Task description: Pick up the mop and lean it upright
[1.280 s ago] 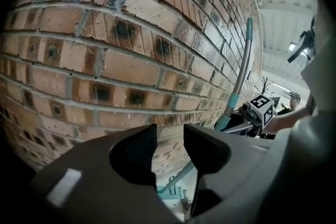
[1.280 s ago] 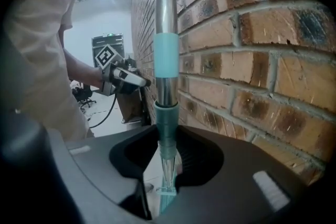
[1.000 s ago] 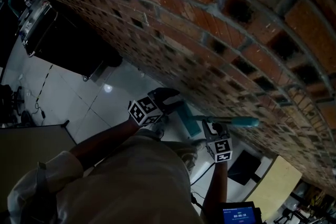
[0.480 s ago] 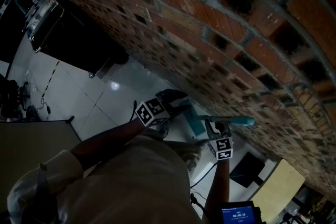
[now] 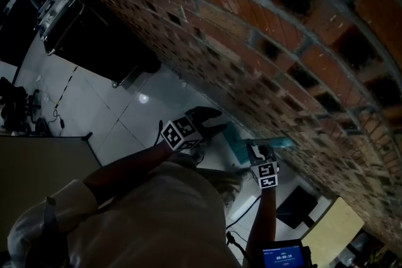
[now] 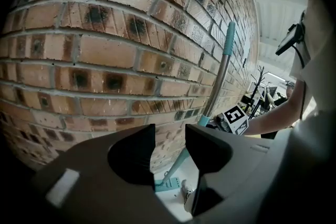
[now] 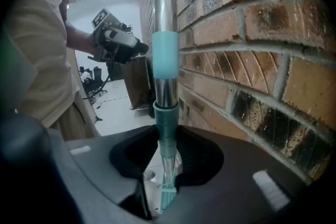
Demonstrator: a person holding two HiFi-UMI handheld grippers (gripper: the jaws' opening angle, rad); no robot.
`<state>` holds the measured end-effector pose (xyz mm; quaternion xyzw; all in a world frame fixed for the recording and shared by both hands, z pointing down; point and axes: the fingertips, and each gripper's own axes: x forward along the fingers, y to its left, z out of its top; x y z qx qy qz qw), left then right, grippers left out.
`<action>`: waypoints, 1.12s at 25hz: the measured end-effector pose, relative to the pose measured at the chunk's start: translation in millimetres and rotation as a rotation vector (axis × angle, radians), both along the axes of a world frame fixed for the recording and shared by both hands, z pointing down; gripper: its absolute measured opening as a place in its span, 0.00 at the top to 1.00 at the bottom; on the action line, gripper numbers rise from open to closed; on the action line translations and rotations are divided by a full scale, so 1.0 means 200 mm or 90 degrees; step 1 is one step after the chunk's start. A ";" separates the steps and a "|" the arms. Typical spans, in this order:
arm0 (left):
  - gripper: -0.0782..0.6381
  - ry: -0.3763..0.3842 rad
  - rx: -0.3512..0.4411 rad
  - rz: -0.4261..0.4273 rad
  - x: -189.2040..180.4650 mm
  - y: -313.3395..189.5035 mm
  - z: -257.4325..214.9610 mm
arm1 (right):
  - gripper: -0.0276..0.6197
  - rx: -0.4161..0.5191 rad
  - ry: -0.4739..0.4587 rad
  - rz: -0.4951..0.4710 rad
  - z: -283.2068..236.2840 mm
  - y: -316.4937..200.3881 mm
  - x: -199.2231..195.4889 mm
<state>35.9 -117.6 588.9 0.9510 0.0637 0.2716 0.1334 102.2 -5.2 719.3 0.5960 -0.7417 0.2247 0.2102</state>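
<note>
Left tongs (image 6: pixel 169 136): jaws apart, nothing between them, aimed at the red brick wall (image 6: pixel 94 50); silver-shafted mop with teal grip and flat teal head (image 6: pixel 219 73): steeply upright just beside the wall, head at the wall's foot, on or just above the white tiled floor (image 5: pixel 119 116); right tongs (image 7: pixel 167 150): clamped on the shaft at its teal collar. Likely hazard: on smooth tile the head may skate outward on release, the shaft sliding down the bricks; too steep a lean could tip it back. Surroundings: dark boxy case (image 5: pixel 94 47) far left; dark flat mat (image 5: pixel 295 205) and pale board (image 5: pixel 331 229) right; none obstructs.
</note>
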 end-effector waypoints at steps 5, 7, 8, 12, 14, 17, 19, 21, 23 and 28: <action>0.61 -0.012 -0.001 -0.027 -0.01 -0.03 0.03 | 0.78 -0.012 -0.001 -0.016 0.10 -0.02 0.02; 0.61 -0.018 0.000 -0.035 -0.02 -0.03 0.05 | 0.78 -0.017 -0.001 -0.024 0.15 -0.02 0.02; 0.61 -0.020 0.002 -0.039 -0.02 -0.04 0.05 | 0.78 -0.020 -0.001 -0.028 0.17 -0.03 0.02; 0.61 -0.032 0.005 -0.064 -0.04 -0.06 0.07 | 0.78 -0.031 0.000 -0.049 0.25 -0.04 0.02; 0.61 -0.044 0.007 -0.075 -0.05 -0.06 0.10 | 0.78 -0.034 -0.002 -0.057 0.29 -0.04 0.02; 0.61 -0.048 0.004 -0.092 -0.07 -0.07 0.13 | 0.78 -0.039 -0.003 -0.068 0.34 -0.05 0.03; 0.61 -0.064 -0.001 -0.097 -0.09 -0.06 0.17 | 0.78 -0.042 -0.004 -0.074 0.38 -0.07 0.03; 0.61 -0.072 -0.003 -0.104 -0.09 -0.06 0.19 | 0.78 -0.046 -0.004 -0.080 0.41 -0.08 0.04; 0.61 -0.073 -0.002 -0.109 -0.08 -0.06 0.20 | 0.78 -0.050 -0.003 -0.087 0.44 -0.08 0.04; 0.61 -0.074 0.004 -0.111 -0.07 -0.04 0.19 | 0.78 -0.059 -0.002 -0.100 0.50 -0.10 0.02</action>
